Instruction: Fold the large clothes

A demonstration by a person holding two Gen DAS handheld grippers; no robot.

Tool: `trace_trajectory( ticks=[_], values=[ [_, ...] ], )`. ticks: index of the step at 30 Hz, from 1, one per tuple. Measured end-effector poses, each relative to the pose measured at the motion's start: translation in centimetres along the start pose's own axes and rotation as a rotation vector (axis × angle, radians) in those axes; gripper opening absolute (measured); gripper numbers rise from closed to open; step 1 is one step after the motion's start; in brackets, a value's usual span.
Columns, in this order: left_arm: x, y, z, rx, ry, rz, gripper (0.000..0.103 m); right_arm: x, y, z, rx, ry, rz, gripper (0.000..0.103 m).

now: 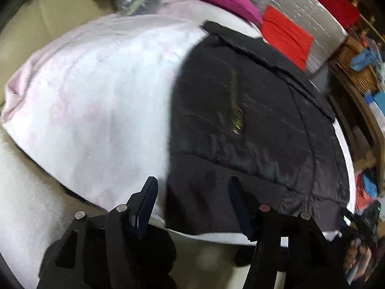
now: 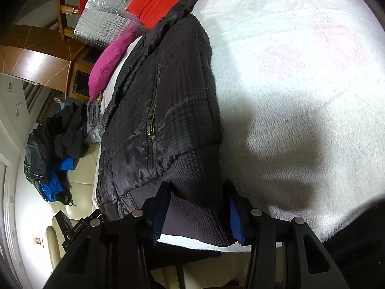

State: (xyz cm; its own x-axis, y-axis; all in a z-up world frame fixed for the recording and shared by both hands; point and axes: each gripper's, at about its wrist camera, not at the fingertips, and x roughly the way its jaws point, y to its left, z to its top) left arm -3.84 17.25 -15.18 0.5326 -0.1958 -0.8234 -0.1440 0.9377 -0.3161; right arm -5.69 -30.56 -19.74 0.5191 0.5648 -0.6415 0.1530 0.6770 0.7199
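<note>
r gripper [image 2: 196, 198] – on jacket [image 2: 166, 101] hem

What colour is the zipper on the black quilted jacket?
The zipper is brass-gold; the right wrist view shows it best.

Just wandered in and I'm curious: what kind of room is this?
Probably a lived-in home room: a black jacket lies on a white fleecy blanket, with cushions and a heap of clothes beside it.

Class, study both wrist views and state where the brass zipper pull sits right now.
The brass zipper pull lies on the black quilted jacket, just above its ribbed hem, which reaches the near edge of the white blanket. In the left wrist view it shows mid-jacket.
</note>
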Motion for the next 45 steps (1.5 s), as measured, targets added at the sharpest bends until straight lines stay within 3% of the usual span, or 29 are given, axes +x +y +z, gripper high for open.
trace_trajectory(
  ticks=[5,11,13,19,23,29,32,35,36,37,39,40,41,45],
  values=[
    [0.6,0.0,-0.1,-0.007,0.034,0.034,0.054,0.0,0.0,-0.1,0.005,-0.001,0.005,0.049],
    [-2.1,-0.6,0.4,0.024,-0.06,-0.047,0.058,-0.1,-0.5,0.1,0.018,-0.001,0.024,0.049],
    [-1.5,-1.0,1.3,0.054,-0.07,-0.03,0.061,-0.1,-0.4,0.1,0.013,-0.002,0.023,0.05],
    [2.0,-0.5,1.6,0.022,0.034,0.003,0.059,-0.3,-0.6,-0.1,0.012,-0.003,0.037,0.051],
    [1.2,-1.3,0.9,0.047,0.016,-0.042,0.052,-0.2,-0.6,-0.1,0.014,-0.004,0.041,0.051],
    [0.9,-0.7,0.7,0.021,0.016,-0.078,0.052,-0.2,-0.7,-0.1,0.014,-0.005,0.048,0.051],
    [2.4,-1.5,0.9,0.051,0.052,-0.042,0.052,-0.2,-0.8,0.0,0.013,-0.004,0.047,0.051],
    [3.7,-0.6,1.2,0.01,0.11,-0.031,0.052,-0.1,-0.7,0.0,0.01,0.004,0.038,0.051],
    [3.7,-0.6,1.3,0.01,0.111,-0.023,0.046,0.0,-0.6,0.0,0.007,0.007,0.034,0.051],
    [3.5,-0.8,1.3,0.024,0.108,-0.016,0.027,0.0,-0.4,0.0,-0.007,0.015,0.022,0.05],
    [2.9,-1.0,1.4,0.041,0.099,-0.04,0.015,0.1,0.4,0.0,-0.051,0.038,-0.054,0.029],
    [2.4,-0.9,1.4,0.046,0.091,-0.052,0.013,0.3,0.6,0.1,-0.064,0.055,-0.072,0.015],
    [2.0,-0.8,1.4,0.047,0.084,-0.065,0.013,0.3,0.8,0.2,-0.071,0.07,-0.073,0.011],
    [-1.3,-0.6,1.9,0.045,0.036,-0.13,0.012,-0.6,2.3,0.5,-0.114,0.066,-0.076,0.008]
  ],
)
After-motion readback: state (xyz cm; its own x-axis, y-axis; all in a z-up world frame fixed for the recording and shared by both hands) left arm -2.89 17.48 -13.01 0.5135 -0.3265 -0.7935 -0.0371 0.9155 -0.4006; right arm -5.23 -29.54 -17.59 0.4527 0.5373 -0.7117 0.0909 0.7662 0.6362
